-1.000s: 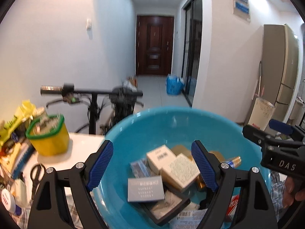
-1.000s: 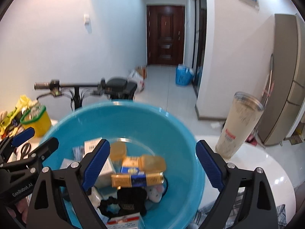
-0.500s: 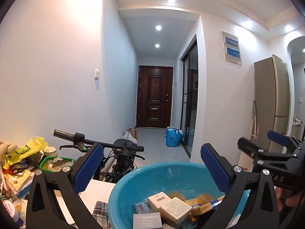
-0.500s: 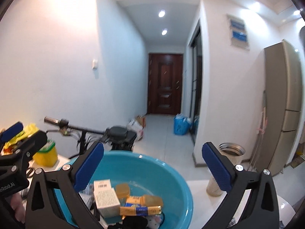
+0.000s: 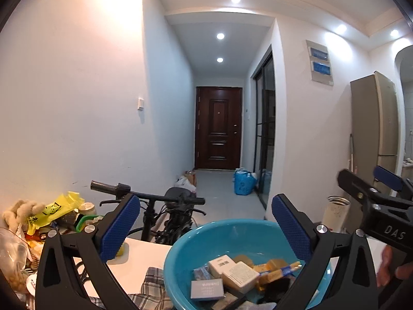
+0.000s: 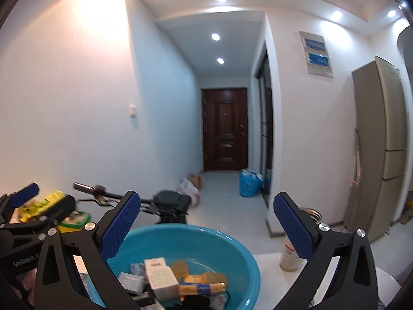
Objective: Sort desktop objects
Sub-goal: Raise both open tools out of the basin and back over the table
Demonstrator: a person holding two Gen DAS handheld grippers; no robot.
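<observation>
Roughly, progress: I judge the sort late or nearly done, since most small things already lie in the basin.
Counter: white, with a checked cloth at its near edge; I see no loose small item on the bare patch around the basin.
Basin: blue, standing on the counter below both grippers; it holds a heap of goods.
Heap: a white box on top, a grey box at the near left, amber pieces and a gold-and-blue wrapped stick towards the right.
Clutter: a yellow bag, a green-rimmed tub and other things piled at the counter's far left, well apart from the basin; whether they belong to the sort I cannot tell.
Cup: tall, upright, right of the basin, outside it.
Left gripper: fingers spread wide, nothing between them, above the basin's near side.
Right gripper: fingers likewise spread and empty, over the basin.
Left to do: perhaps the left pile and the cup, if they count.
</observation>
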